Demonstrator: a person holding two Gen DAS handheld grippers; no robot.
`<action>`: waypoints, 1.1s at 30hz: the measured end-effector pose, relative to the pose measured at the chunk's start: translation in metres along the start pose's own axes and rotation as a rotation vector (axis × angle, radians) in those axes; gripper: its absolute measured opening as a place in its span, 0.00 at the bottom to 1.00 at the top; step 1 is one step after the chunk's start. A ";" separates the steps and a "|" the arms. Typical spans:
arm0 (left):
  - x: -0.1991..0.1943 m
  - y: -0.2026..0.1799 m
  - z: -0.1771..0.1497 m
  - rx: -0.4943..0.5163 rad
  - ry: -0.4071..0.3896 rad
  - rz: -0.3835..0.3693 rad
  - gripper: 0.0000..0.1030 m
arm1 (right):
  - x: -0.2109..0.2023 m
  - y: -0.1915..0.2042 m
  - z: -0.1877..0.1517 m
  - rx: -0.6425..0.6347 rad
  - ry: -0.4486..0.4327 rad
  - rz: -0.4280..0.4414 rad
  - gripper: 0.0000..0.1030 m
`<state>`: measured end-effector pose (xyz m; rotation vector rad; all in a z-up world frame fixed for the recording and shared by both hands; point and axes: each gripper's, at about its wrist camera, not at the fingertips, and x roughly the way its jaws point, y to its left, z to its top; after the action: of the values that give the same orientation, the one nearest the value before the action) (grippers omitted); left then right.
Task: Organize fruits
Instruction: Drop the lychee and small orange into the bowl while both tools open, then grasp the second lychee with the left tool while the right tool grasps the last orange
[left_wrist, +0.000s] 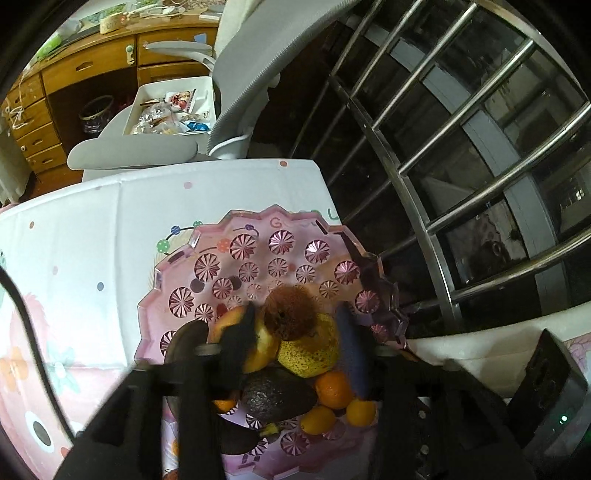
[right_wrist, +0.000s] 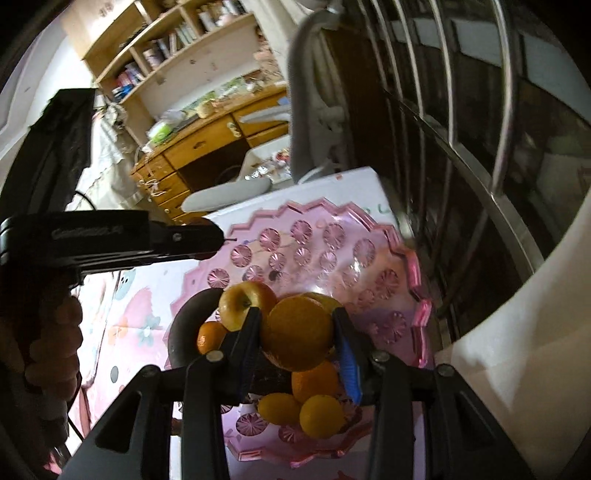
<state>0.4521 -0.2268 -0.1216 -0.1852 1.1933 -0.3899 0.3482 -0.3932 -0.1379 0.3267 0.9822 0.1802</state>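
Observation:
A pink glass tray (left_wrist: 280, 236) lies on the patterned tablecloth and also shows in the right wrist view (right_wrist: 369, 236). Fruit is piled at its near end. My left gripper (left_wrist: 295, 325) is shut on a brown fuzzy fruit (left_wrist: 291, 310) above a spotted yellow fruit (left_wrist: 314, 350), an apple (left_wrist: 258, 343), a dark avocado (left_wrist: 273, 395) and small oranges (left_wrist: 334, 389). My right gripper (right_wrist: 297, 332) is shut on a large orange (right_wrist: 299, 336) over the pile, beside the apple (right_wrist: 243, 299) and small oranges (right_wrist: 321, 415).
A metal window grille (left_wrist: 461, 147) runs along the right, close to the tray. A grey office chair (left_wrist: 207, 110) stands behind the table, with a wooden desk (left_wrist: 74, 85) beyond. The left gripper's body (right_wrist: 110, 240) reaches in from the left in the right wrist view.

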 end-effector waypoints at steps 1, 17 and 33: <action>-0.003 0.001 0.000 -0.006 -0.011 0.002 0.59 | 0.000 -0.002 0.000 0.025 0.008 0.004 0.41; -0.074 0.059 -0.029 -0.089 -0.087 0.104 0.72 | -0.025 0.030 -0.016 0.052 0.003 0.003 0.62; -0.121 0.138 -0.094 -0.112 -0.034 0.124 0.74 | -0.025 0.093 -0.039 0.182 0.095 -0.005 0.67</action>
<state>0.3540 -0.0472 -0.0980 -0.2129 1.1869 -0.2113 0.3015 -0.3062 -0.1062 0.4862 1.0956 0.1023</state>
